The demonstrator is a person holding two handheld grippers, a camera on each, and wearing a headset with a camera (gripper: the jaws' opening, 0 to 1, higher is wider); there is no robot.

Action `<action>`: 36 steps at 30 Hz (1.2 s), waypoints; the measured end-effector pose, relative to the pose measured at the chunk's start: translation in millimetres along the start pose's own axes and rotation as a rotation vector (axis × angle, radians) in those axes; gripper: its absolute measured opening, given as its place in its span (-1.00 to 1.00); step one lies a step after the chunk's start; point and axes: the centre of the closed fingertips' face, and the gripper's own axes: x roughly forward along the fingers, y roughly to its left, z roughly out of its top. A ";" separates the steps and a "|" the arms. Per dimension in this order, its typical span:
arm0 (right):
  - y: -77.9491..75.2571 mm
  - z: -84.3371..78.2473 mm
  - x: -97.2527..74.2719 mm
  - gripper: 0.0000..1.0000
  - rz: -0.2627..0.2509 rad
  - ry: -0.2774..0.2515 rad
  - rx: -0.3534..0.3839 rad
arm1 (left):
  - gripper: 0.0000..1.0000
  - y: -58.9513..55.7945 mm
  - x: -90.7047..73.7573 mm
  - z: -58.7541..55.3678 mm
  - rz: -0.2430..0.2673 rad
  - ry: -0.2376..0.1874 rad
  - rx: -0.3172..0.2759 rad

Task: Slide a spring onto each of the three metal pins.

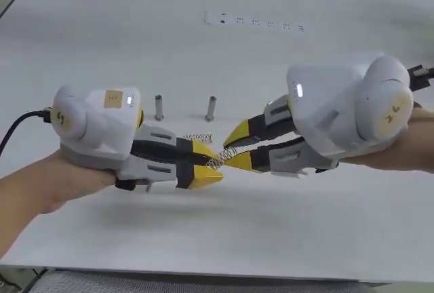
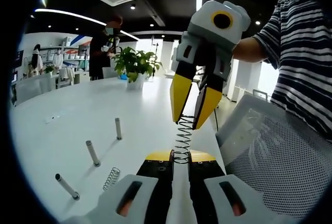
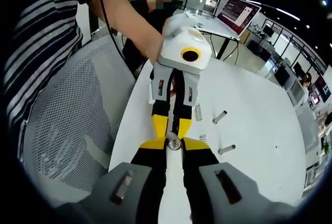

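Nipping opposite ends of a spring (image 1: pixel 216 160), the left tongs (image 1: pixel 209 169) and right tongs (image 1: pixel 232 152) are both closed on it; light, bendy, probably best held by one end.

Inspection finding: no legible text, number or brand. The small tan square sticker (image 1: pixel 113 98) atop the left tool (image 1: pixel 209 169) is too small to read. The yellow emblems (image 1: pixel 392 115) on the rear caps of it and the right tool (image 1: pixel 232 152) are indecipherable.

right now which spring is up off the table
The spring spanning the two grippers: one end clamped in the left gripper, the other between the right gripper's jaws. A loose spring lies flat on the table.
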 end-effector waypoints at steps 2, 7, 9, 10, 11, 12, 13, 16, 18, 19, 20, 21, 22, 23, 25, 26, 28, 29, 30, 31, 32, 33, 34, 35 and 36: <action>-0.6 2.1 0.2 -0.77 -0.008 -0.018 0.012 | -0.86 0.5 -1.4 0.7 0.004 -0.007 -0.004; -2.0 9.2 0.6 -0.77 -0.020 -0.049 0.023 | -0.86 1.1 -2.5 1.7 0.006 -0.020 -0.014; -2.2 12.2 1.4 -0.77 -0.024 -0.055 0.015 | -0.86 1.0 -2.5 1.5 0.005 -0.021 -0.016; -2.5 14.3 1.6 -0.77 -0.027 -0.065 0.017 | -0.86 0.0 -1.9 2.2 0.002 -0.024 -0.018; -3.1 16.2 1.8 -0.77 -0.032 -0.071 0.016 | -0.86 0.0 -2.0 2.6 0.002 -0.025 -0.019; -2.8 17.6 2.3 -0.77 -0.033 -0.071 0.009 | -0.86 -0.6 -1.7 2.7 0.002 -0.024 -0.016; -3.0 18.7 2.5 -0.77 -0.036 -0.073 0.004 | -0.86 -0.7 -1.9 3.1 0.001 -0.025 -0.017; -2.5 21.2 3.8 -0.77 -0.041 -0.077 -0.006 | -0.86 -0.5 -2.5 3.2 0.002 -0.025 -0.017; -2.3 22.4 4.6 -0.77 -0.046 -0.078 -0.017 | -0.86 -0.3 -3.1 3.0 0.003 -0.025 -0.017; -2.0 23.3 5.1 -0.77 -0.050 -0.079 -0.024 | -0.86 0.0 -3.5 3.1 0.003 -0.025 -0.017; -2.0 23.5 5.4 -0.77 -0.053 -0.078 -0.030 | -0.86 -0.1 -3.6 2.9 0.003 -0.024 -0.017; -1.7 24.6 5.6 -0.77 -0.056 -0.081 -0.035 | -0.86 0.2 -3.9 3.2 0.003 -0.025 -0.017; -1.9 25.0 6.0 -0.77 -0.060 -0.081 -0.039 | -0.86 0.0 -3.9 3.3 0.003 -0.025 -0.017; -1.8 26.1 6.3 -0.77 -0.065 -0.084 -0.048 | -0.86 0.2 -4.1 3.7 0.004 -0.026 -0.017; -1.9 26.5 6.9 -0.77 -0.069 -0.081 -0.060 | -0.86 0.3 -4.0 3.7 0.004 -0.026 -0.016; -2.0 26.6 7.0 -0.77 -0.070 -0.081 -0.061 | -0.86 0.4 -3.9 4.1 0.004 -0.028 -0.017; -2.1 27.6 7.3 -0.76 -0.075 -0.084 -0.066 | -0.86 0.2 -3.8 4.7 0.005 -0.030 -0.016; -1.9 28.1 7.4 -0.76 -0.078 -0.084 -0.072 | -0.86 0.5 -4.0 4.9 0.005 -0.031 -0.017; -1.6 28.1 7.5 -0.76 -0.077 -0.084 -0.075 | -0.86 0.4 -3.9 5.0 0.005 -0.032 -0.018; -1.6 28.2 7.5 -0.76 -0.080 -0.083 -0.079 | -0.86 0.8 -4.1 5.3 0.007 -0.032 -0.017; -2.0 28.8 7.4 -0.76 -0.083 -0.087 -0.080 | -0.86 0.7 -4.1 6.1 0.007 -0.036 -0.019; -2.0 29.5 7.4 -0.76 -0.083 -0.092 -0.079 | -0.86 0.8 -4.2 6.5 0.007 -0.039 -0.019; -2.2 29.7 7.5 -0.77 -0.086 -0.095 -0.079 | -0.86 0.9 -4.1 7.0 0.009 -0.041 -0.017; -2.0 29.7 7.7 -0.77 -0.089 -0.096 -0.081 | -0.86 1.1 -4.2 6.9 0.010 -0.041 -0.017; -1.7 29.3 8.1 -0.77 -0.090 -0.097 -0.084 | -0.86 1.3 -4.2 6.5 0.013 -0.040 -0.015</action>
